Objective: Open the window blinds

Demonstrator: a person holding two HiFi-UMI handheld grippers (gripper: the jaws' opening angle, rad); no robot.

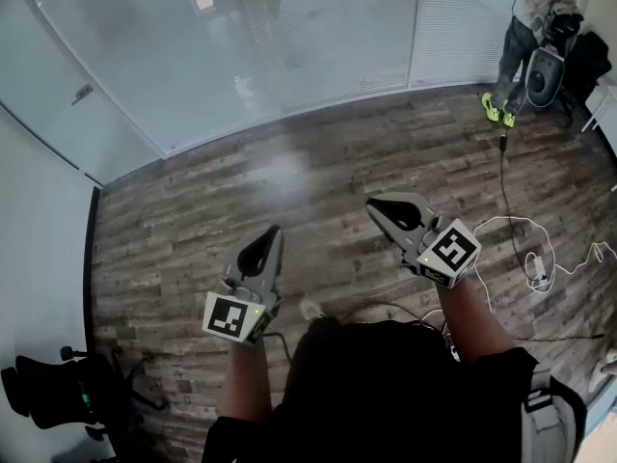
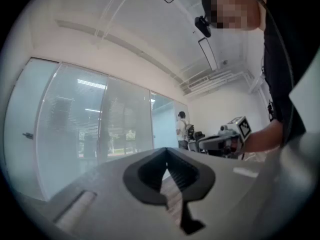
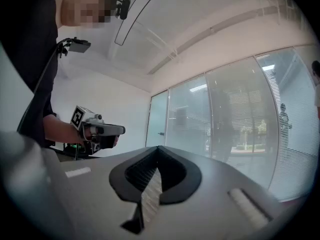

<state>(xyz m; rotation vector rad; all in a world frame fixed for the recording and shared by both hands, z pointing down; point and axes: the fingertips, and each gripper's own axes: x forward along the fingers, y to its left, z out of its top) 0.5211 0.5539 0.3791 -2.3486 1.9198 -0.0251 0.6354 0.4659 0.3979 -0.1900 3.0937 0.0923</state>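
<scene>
The window blinds (image 1: 453, 27) hang shut behind a long glass wall (image 1: 193, 75) at the far side of the room. They also show as pale slats in the left gripper view (image 2: 95, 129) and the right gripper view (image 3: 250, 119). Both grippers are held level over the wood floor, well short of the glass. My left gripper (image 1: 275, 231) is shut with nothing in it, its jaws meeting at the tip (image 2: 166, 149). My right gripper (image 1: 372, 204) is likewise shut and empty (image 3: 157, 148). Each gripper shows in the other's view: the right gripper (image 2: 231, 136) and the left gripper (image 3: 97, 130).
A glass door with a handle (image 1: 82, 93) is at the left end of the wall. A person (image 1: 525, 37) stands by dark equipment (image 1: 547, 70) at the far right. White cables (image 1: 540, 258) lie on the floor at the right. A black chair (image 1: 58, 389) is at the lower left.
</scene>
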